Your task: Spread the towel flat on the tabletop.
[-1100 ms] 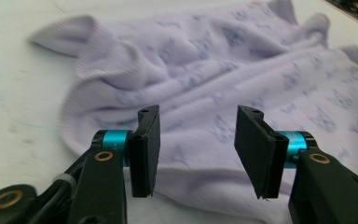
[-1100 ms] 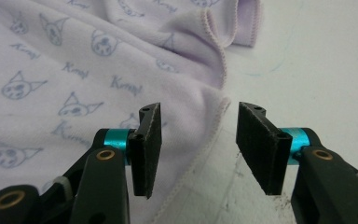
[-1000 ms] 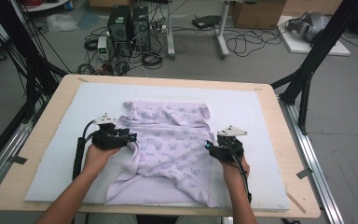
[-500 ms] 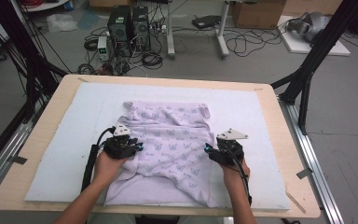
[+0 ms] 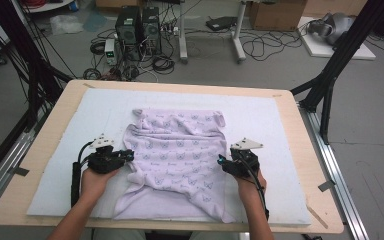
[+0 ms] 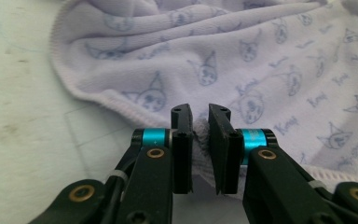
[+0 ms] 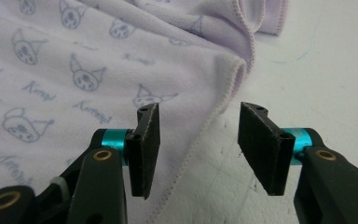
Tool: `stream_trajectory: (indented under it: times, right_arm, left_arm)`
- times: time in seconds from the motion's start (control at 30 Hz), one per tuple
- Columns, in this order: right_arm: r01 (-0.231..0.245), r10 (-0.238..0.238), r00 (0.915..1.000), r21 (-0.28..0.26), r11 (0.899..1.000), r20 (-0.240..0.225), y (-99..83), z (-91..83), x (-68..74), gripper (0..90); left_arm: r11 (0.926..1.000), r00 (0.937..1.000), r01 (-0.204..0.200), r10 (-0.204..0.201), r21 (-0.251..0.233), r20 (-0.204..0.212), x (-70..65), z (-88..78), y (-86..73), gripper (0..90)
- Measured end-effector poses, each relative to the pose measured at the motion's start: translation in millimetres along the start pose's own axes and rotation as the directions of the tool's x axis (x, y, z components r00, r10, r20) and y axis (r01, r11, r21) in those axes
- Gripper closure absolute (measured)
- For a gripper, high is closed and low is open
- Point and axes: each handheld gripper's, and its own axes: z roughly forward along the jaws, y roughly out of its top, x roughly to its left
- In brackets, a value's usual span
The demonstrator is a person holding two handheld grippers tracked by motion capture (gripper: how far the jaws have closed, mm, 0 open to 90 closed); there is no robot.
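Lilac towel (image 5: 177, 160) lies rumpled mid-table on the white mat (image 5: 280, 120). Left gripper (image 6: 200, 135), jaws just closing, pinches its left hem; right gripper (image 7: 196, 140) stands spread at the right edge.

light: even, bright, soft shadows | glare: none | focus: high view soft, close-ups sharper

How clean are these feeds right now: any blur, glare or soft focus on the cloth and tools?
High view: soft and a bit grainy, even light, no glare on the lilac cloth. Left gripper view: left tool sharp, its jaws have just been closing and pinch the cloth hem; the far print is softer. Right gripper view: right tool and hem crisp, faint shadow under the jaws.
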Motion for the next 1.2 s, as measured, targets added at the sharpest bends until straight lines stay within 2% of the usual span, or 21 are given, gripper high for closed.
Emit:
stream_trajectory:
  times: [0.13,0.23,0.33,0.37,0.43,0.47,0.53,0.6,0.63,0.7,0.77,0.83,0.9,0.93,0.97,1.0,1.03,1.07,1.13,1.2]
  right_arm:
    - [-0.005,0.005,1.0,-0.001,1.0,0.001,-0.3,-0.3,0.1,48.7]
    - [-0.012,0.012,0.9999,0.001,1.0,-0.001,-0.8,-0.3,-0.5,48.7]
    - [-0.021,0.021,0.9998,0.004,1.0,-0.004,-0.7,0.0,0.1,48.6]
    - [-0.023,0.023,0.9997,-0.002,1.0,-0.012,0.1,0.5,0.9,48.4]
    - [-0.023,0.023,0.9996,-0.003,1.0,-0.016,0.6,0.7,1.5,48.2]
    - [-0.025,0.025,0.9994,-0.006,1.0,-0.022,1.1,1.2,2.3,48.1]
    - [-0.045,0.044,0.9969,-0.014,0.999,-0.065,2.0,2.2,3.7,47.2]
    - [-0.047,0.046,0.9946,-0.003,0.999,-0.093,2.2,4.1,5.6,46.8]
    - [-0.042,0.042,0.9941,0.006,0.999,-0.1,2.0,5.7,6.7,46.8]
    - [-0.031,0.034,0.9934,0.029,0.999,-0.11,0.7,9.7,8.3,46.8]
    - [-0.02,0.026,0.9932,0.054,0.998,-0.113,-1.1,14.0,10.0,47.1]
    - [-0.007,0.016,0.9933,0.083,0.997,-0.114,-3.3,19.1,11.3,47.8]
    - [0.0,0.009,0.9942,0.078,0.997,-0.107,-3.7,20.3,12.2,51.7]
    - [0.012,-0.001,0.9906,0.077,0.997,-0.137,-2.2,20.2,11.4,75.1]
    - [0.012,-0.001,0.9906,0.077,0.997,-0.137,-2.2,20.2,11.4,75.1]
    - [0.036,-0.025,0.9897,0.072,0.997,-0.141,-1.3,20.7,12.4,85.4]
    - [0.065,-0.056,0.9898,0.066,0.996,-0.131,0.0,22.0,14.1,87.5]
    - [0.08,-0.073,0.9911,0.062,0.995,-0.111,1.7,24.1,14.2,87.6]
    - [0.056,-0.052,0.9955,0.051,0.997,-0.079,5.1,30.0,7.8,87.8]
    - [0.034,-0.031,0.9981,0.041,0.999,-0.054,8.7,36.9,0.1,87.7]
  left_arm:
    - [0.9997,0.9977,0.022,-0.022,-0.01,-0.064,14.3,-13.0,-4.4,82.2]
    - [0.9984,0.9906,0.056,-0.055,0.001,-0.125,26.1,-22.7,-11.2,83.9]
    - [0.9946,0.9877,0.103,-0.104,-0.017,-0.117,33.9,-28.1,-16.2,82.4]
    - [0.9941,0.9874,0.105,-0.108,-0.024,-0.116,33.8,-28.8,-16.0,75.3]
    - [0.9934,0.9872,0.105,-0.11,-0.046,-0.116,33.3,-29.9,-13.9,72.0]
    - [0.9916,0.9874,0.11,-0.117,-0.067,-0.106,32.9,-30.3,-12.6,68.0]
    - [0.9883,0.9895,0.131,-0.136,-0.078,-0.051,33.0,-28.9,-10.8,58.9]
    - [0.9888,0.9899,0.14,-0.141,-0.052,-0.014,30.5,-23.7,-10.6,48.7]
    - [0.9909,0.9915,0.13,-0.13,-0.035,0.001,28.4,-21.0,-11.0,45.9]
    - [0.9933,0.9933,0.115,-0.115,-0.007,0.011,24.0,-14.6,-11.8,42.9]
    - [0.996,0.9967,0.081,-0.081,0.037,-0.005,20.3,-9.4,-9.8,42.8]
    - [0.9968,0.9973,0.064,-0.063,0.047,-0.039,17.5,-7.0,-8.2,49.3]
    - [0.997,0.998,0.04,-0.037,0.066,-0.05,18.2,-4.9,-6.8,75.3]
    - [0.9967,0.9983,0.04,-0.037,0.071,-0.044,19.3,-2.7,-5.3,83.1]
    - [0.997,0.9986,0.033,-0.03,0.071,-0.044,20.2,-0.9,-3.5,83.1]
    - [0.9971,0.9985,0.031,-0.028,0.069,-0.048,21.3,1.7,-1.5,83.7]
    - [0.9974,0.9976,0.044,-0.04,0.058,-0.056,23.0,4.2,0.0,83.9]
    - [0.9966,0.9977,0.047,-0.044,0.068,-0.052,26.0,6.8,3.0,84.0]
    - [0.9968,0.9966,0.056,-0.052,0.057,-0.063,30.7,12.9,9.7,84.0]
    - [0.9969,0.9965,0.063,-0.06,0.047,-0.058,34.6,20.2,17.0,84.0]
